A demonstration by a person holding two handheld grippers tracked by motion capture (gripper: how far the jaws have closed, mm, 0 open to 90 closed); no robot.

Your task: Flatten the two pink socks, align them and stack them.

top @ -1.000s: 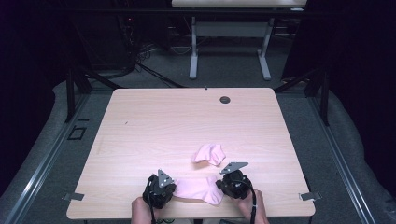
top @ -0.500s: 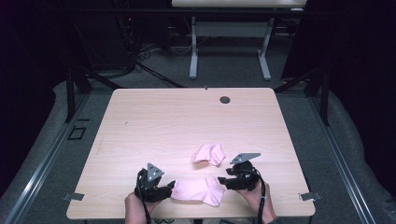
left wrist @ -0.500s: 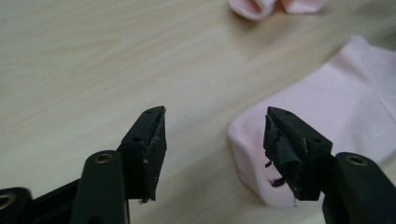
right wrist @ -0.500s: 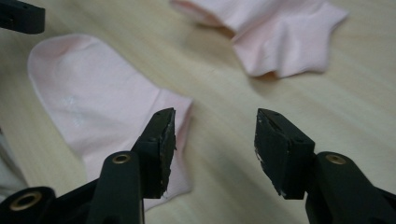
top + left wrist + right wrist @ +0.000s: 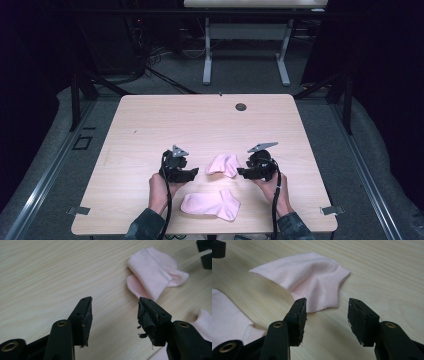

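Two pink socks lie on the wooden table (image 5: 150, 130). One lies flat near the front edge (image 5: 211, 204) (image 5: 203, 322) (image 5: 227, 317). The other, folded and rumpled (image 5: 223, 164) (image 5: 155, 275) (image 5: 312, 277), lies between the two grippers. My left gripper (image 5: 194, 172) (image 5: 115, 312) points at it from the left. It is open, its jaws have just been closing a little, and nothing is between them. From the right, my right gripper (image 5: 240, 172) (image 5: 327, 312) faces the same sock. It too is open and empty, its jaws likewise closing slightly.
A small black round cap (image 5: 241, 106) sits near the table's far edge. Metal brackets (image 5: 330, 210) stick out at the front corners. Beyond the table stand another table's white legs (image 5: 206, 55) and cables on the dark floor.
Both grippers were shut on the ends of the flat sock at the front edge. They let it go, opened, and moved away from the person to either side of the folded sock.
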